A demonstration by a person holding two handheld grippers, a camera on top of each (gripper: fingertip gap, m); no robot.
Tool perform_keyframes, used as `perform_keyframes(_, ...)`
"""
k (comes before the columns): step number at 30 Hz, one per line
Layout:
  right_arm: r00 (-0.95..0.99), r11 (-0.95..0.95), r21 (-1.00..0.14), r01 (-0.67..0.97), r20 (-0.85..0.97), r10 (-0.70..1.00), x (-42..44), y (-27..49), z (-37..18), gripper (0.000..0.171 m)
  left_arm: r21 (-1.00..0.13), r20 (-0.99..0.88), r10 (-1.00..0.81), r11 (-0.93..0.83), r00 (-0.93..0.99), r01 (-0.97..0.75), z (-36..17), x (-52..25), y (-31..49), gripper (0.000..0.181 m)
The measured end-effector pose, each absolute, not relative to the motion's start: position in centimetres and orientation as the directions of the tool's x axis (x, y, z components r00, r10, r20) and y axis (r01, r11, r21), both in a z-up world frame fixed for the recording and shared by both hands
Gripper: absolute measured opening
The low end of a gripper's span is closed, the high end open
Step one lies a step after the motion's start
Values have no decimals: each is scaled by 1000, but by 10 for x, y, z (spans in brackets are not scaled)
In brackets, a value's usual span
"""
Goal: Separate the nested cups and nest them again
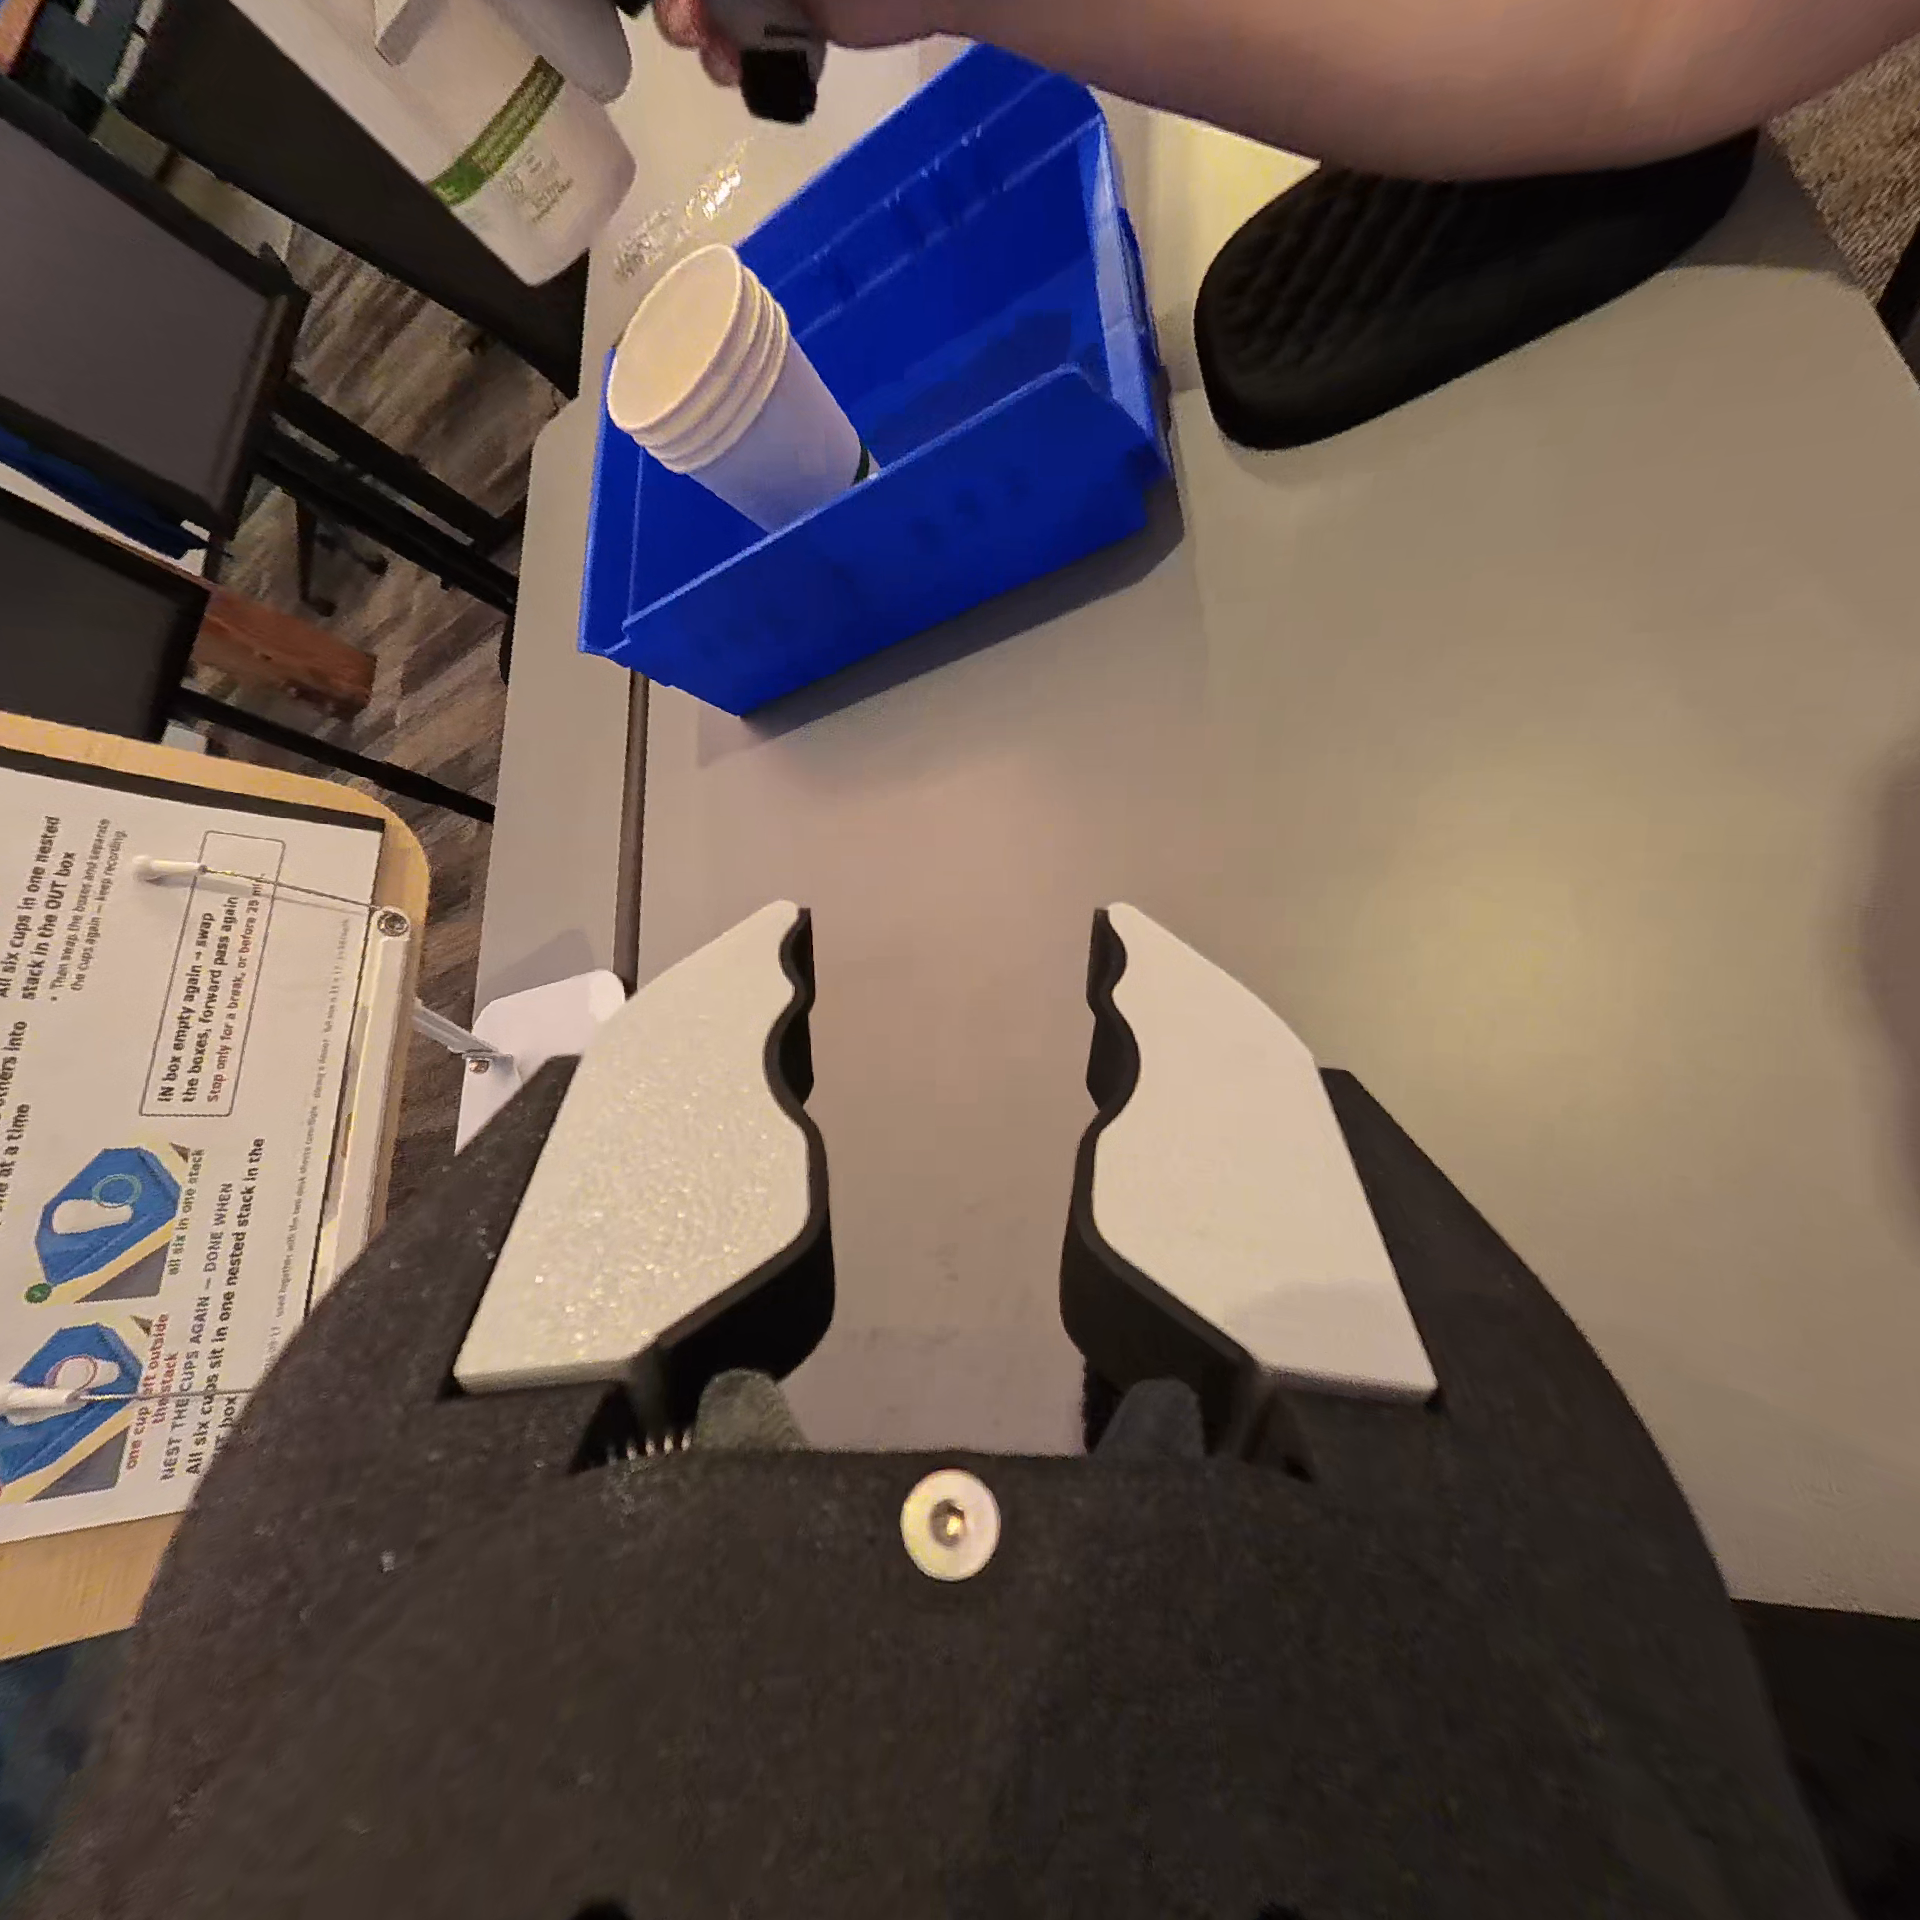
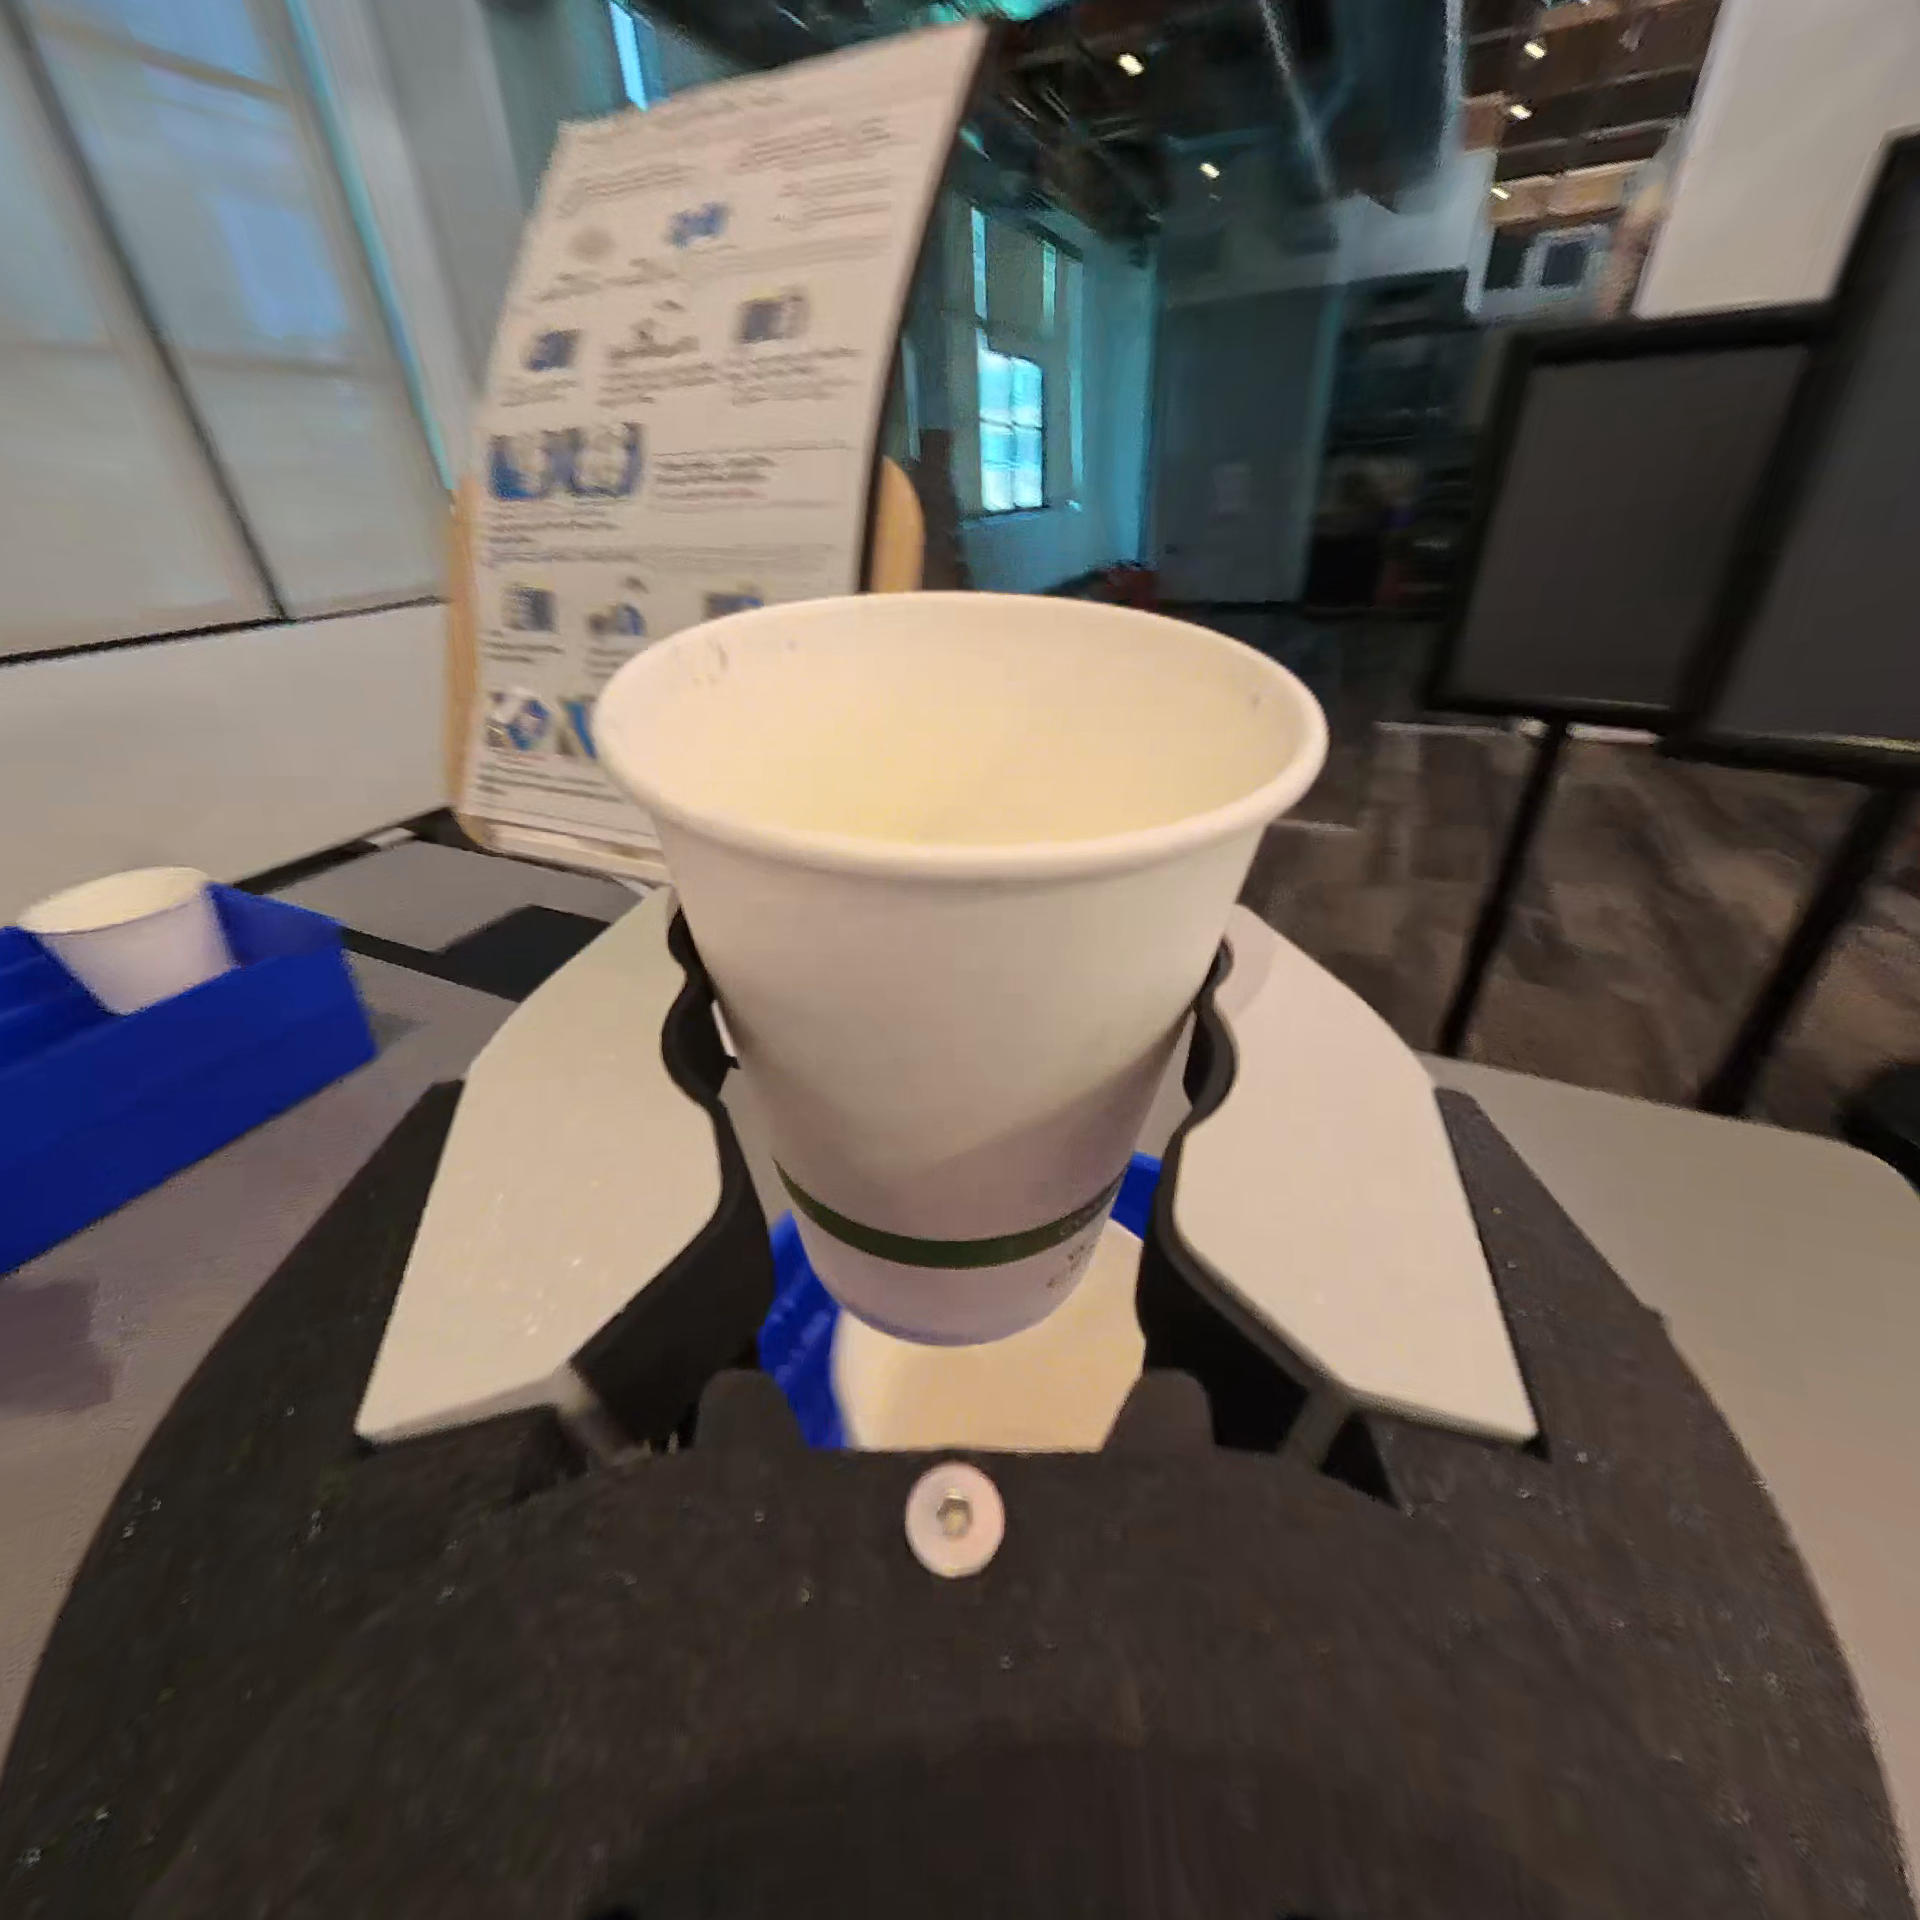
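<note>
1. The right tongs [image 2: 951, 1039] grip a single white paper cup [image 2: 951, 914] by its sides, upright, mouth open to the camera, a dark green band ringing its lower part; the jaws press against the cup wall on both flanks.
2. Directly beneath that cup, glimpsed between the fingers, sits the pale rim of another cup [image 2: 987, 1392] inside a blue bin [image 2: 795, 1351]; whether the held cup touches it cannot be told.
3. The left tongs [image 1: 951, 966] hang open and empty above the grey bench [image 1: 1455, 831], nothing between their jaws.
4. Ahead of them, a nested stack of cups [image 1: 727, 384] leans tilted in a second blue bin [image 1: 883, 582] near the bench's left edge, the stacked rims showing as close rings.
5. In the right wrist view the same bin [image 2: 156, 1081] appears at far left with the stack [image 2: 130, 935] standing in it, well apart from the held cup.
6. A printed instruction sheet on a board [image 1: 187, 1091] stands off the bench's left side; the right wrist view shows it [image 2: 686, 436] upright behind the held cup.
7. A black padded rest [image 1: 1455, 301] lies on the bench beside the bin, with a person's forearm [image 1: 1351, 73] above it.
</note>
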State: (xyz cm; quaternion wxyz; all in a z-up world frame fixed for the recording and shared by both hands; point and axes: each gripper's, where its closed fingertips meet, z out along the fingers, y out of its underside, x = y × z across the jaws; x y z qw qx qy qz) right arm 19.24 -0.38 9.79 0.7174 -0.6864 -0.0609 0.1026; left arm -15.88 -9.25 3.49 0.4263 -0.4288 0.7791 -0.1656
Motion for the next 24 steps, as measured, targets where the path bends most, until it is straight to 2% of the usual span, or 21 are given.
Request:
perform_keyframes(3, 976, -33, -998, -53, -59, 211, 209, 4, 72, 88, -607, -521, -807, 579, -278, -544, 29, -158, -92, 51)
perform_keyframes(7, 955, -55, -996, -76, -88, 282, 201, 15, 53, 88, -597, -513, -809, 577, -287, -558, 25, -158, -91, 49)
perform_keyframes(13, 956, -191, -980, 51, -7, 294, 199, 22, 21, 88, -575, -511, -809, 574, -292, -584, 19, -158, -88, 49)
perform_keyframes(16, 940, -264, -961, 77, -18, 342, 194, 18, 10, 89, -565, -510, -809, 572, -293, -595, 17, -160, -86, 49)
perform_keyframes(24, 939, -438, -888, 139, -21, 342, 199, 5, -12, 91, -557, -520, -810, 563, -272, -611, 20, -166, -80, 49)
